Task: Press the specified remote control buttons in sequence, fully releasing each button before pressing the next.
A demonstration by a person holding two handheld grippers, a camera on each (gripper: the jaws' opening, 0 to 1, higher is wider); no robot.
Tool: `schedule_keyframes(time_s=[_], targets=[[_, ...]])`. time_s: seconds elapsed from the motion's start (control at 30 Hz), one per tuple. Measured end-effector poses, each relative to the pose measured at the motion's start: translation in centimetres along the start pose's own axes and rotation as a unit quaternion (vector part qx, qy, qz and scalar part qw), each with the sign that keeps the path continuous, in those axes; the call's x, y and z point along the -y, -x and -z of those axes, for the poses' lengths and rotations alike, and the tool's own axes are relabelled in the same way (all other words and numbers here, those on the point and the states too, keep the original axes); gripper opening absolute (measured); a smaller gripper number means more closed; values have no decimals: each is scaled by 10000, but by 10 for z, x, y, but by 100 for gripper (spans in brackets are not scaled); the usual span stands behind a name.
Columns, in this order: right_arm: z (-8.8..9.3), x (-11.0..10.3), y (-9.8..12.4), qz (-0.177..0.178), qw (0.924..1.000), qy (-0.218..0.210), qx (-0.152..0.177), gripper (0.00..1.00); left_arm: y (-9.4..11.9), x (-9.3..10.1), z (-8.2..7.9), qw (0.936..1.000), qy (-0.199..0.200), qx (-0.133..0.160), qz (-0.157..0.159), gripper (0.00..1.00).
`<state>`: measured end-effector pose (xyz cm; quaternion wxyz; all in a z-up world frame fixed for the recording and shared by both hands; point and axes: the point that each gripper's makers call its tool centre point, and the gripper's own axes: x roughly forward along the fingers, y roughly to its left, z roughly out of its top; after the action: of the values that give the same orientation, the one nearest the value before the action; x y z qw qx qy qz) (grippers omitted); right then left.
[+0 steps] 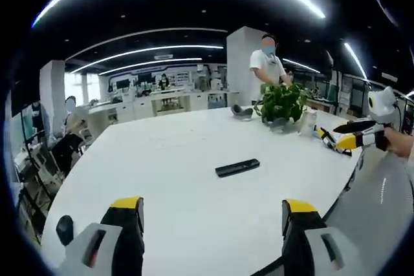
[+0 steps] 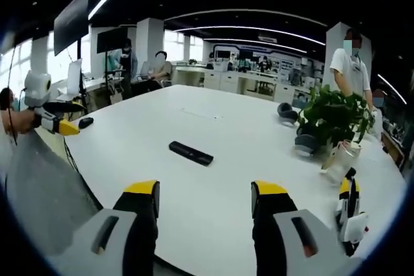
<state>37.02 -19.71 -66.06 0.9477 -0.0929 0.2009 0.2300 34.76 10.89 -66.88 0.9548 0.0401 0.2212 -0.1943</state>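
A slim black remote control [image 1: 237, 167] lies flat near the middle of the white table [image 1: 162, 159]. In the left gripper view my left gripper [image 1: 212, 214] hovers over the near table edge, jaws wide apart and empty, the remote well ahead of it. My right gripper [image 1: 349, 135] reaches in from the right, held by a hand. In the right gripper view the remote [image 2: 191, 153] lies ahead and slightly left of my right gripper [image 2: 206, 195], which is open and empty. The left gripper [image 2: 61, 126] shows at the far left beyond the table [image 2: 226, 127] edge.
A potted plant [image 2: 333, 117] stands at the table's far side with a clear container [image 2: 341, 159] beside it. A spare yellow-and-black tool [image 2: 349, 214] lies near the right edge. A black mouse [image 2: 85, 121] sits by the left edge. A person [image 1: 266, 63] stands behind the plant.
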Motion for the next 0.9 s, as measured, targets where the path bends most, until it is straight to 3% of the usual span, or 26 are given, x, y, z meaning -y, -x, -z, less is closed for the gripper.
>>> schedule_keyframes(time_s=[0.2,0.4,0.57,0.9], targets=[[3,4,0,61,10000,-12,-47,58,-26,9,7,9940,-739,-581,552,100],[6,5,0,126,9998,69,-143,59,-55,15,18,9850,-901,-972,1101,100],[8,11,1,220,9996,-38,-156,58,-82,21,24,9702,-1298,-1318,1565,100],[13,15,0,267,9993,-141,-242,55,-127,20,32,9477,-1330,-1897,2194,96]])
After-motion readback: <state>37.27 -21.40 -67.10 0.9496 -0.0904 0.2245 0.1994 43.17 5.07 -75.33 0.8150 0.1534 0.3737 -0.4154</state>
